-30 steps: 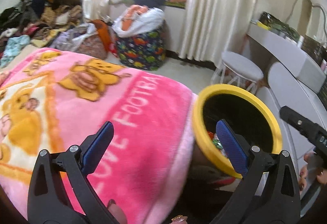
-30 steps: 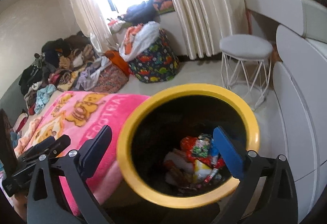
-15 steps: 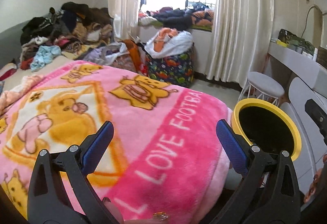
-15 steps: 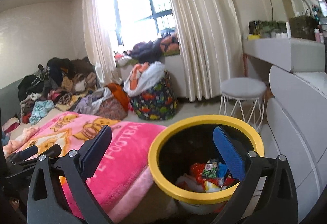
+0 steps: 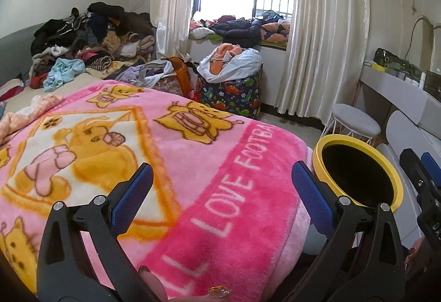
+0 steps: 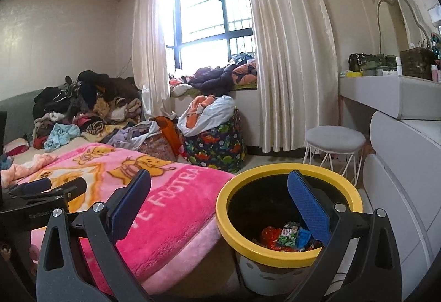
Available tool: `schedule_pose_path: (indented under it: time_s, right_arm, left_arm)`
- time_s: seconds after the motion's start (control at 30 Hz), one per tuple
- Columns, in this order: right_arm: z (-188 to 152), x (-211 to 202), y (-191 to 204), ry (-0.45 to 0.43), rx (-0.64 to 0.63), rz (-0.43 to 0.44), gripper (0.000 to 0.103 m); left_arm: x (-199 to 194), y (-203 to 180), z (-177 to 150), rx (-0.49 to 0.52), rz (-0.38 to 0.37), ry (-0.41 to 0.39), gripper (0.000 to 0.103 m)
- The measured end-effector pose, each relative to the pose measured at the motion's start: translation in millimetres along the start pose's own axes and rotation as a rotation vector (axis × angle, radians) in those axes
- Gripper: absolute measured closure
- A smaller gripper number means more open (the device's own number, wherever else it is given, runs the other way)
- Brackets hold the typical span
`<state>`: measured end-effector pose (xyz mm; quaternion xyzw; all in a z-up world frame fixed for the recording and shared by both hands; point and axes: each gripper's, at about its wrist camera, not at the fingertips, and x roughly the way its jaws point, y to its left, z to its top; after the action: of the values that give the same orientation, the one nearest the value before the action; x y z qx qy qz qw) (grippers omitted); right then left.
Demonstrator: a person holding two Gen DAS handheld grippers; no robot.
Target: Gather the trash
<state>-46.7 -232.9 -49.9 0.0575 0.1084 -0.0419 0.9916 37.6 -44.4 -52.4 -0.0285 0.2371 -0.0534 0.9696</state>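
Trash point(image 6: 286, 237): wrappers heaped low in yellow-rimmed bin point(image 6: 286, 255), upright, mouth up, beside bed edge for easy drops; no clear long axis. L→R: left hand-held gripper point(image 5: 220, 194) spread wide, empty, over pink blanket point(image 5: 171, 153); right hand-held gripper point(image 6: 217, 205) likewise agape, nothing held, at bin rim.

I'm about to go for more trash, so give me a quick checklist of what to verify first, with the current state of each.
1. Left gripper empty and open: ok.
2. Right gripper empty and open: ok.
3. Round yellow-rimmed trash bin upright beside the bed: ok.
4. Colourful wrappers lie inside the bin: ok.
5. Room left in the bin: ok, the wrappers sit well below the rim.
6. Trash left on the pink cartoon blanket: cannot tell, none visible in view.
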Motion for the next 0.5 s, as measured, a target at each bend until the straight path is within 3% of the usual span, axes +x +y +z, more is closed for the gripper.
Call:
schedule_pose_path:
  time_s: [0.5]
  right_arm:
    - [-3.5,3.0,4.3,-0.002,0.003,-0.02,0.006]
  left_arm:
    - [-3.9,-1.6,0.1,0.002,-0.008,-0.013,0.011]
